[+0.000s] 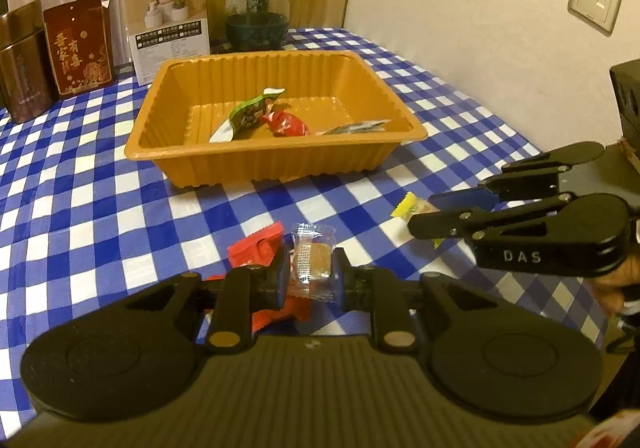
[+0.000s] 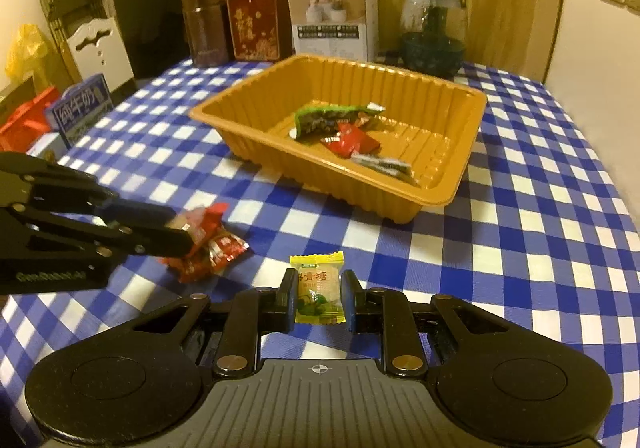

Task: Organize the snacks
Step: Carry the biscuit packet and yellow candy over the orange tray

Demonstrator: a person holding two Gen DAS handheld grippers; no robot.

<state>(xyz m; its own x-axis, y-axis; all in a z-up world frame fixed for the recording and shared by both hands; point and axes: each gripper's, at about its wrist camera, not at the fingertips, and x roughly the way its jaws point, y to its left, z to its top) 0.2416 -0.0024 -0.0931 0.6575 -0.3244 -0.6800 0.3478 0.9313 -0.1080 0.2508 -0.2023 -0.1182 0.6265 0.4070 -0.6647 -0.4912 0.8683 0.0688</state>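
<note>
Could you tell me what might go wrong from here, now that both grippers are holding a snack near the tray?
The left gripper pinches a clear-wrapped snack resting against red packets; lifting might drag one along. The right gripper holds the yellow candy by its slippery wrapper, which could slip before reaching the orange tray.

- A table under a blue-and-white checked cloth (image 1: 100, 184) carries everything.
- An orange ribbed tray (image 1: 280, 164) sits mid-table.
- Along the far edge stand a brown tin (image 1: 24, 64), a red carton (image 1: 78, 44), a white box (image 1: 170, 14) and a glass jar (image 1: 257, 10).
- Red snack packets (image 2: 218, 248) lie on the near cloth.
</note>
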